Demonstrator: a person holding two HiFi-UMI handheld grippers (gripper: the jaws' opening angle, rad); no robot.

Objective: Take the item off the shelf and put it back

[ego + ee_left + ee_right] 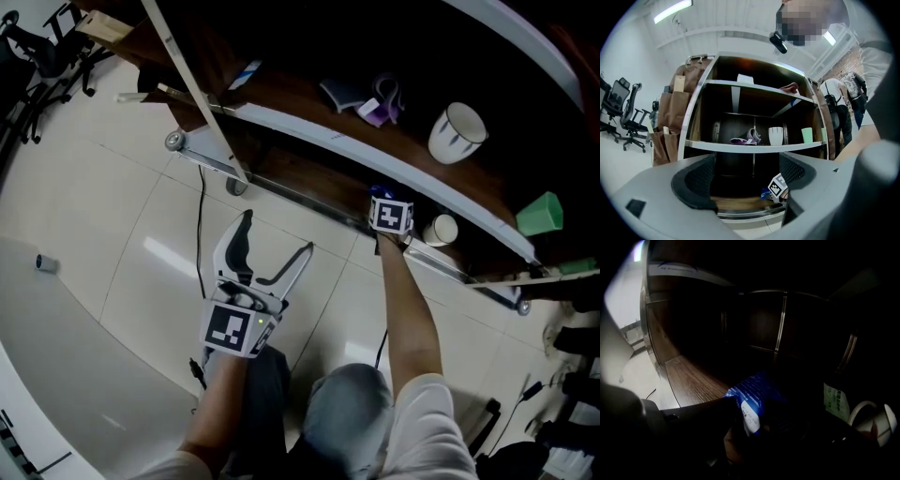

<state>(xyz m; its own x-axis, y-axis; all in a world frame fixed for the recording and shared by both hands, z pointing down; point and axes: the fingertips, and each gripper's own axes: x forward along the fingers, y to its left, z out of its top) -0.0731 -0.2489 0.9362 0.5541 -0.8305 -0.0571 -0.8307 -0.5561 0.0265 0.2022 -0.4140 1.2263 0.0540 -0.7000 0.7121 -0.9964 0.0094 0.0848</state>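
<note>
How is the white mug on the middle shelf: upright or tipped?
Upright: the white mug stands on its base on the middle shelf, mouth upward.

Office-like room: swivel chairs (622,115), pale tiled floor (103,234), wheeled shelf rack (740,146)

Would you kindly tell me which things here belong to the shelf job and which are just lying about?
Job: right gripper, shut on the blue packet; bottom shelf.
Lying about: white mug, green cup, purple item, open left gripper.
</note>
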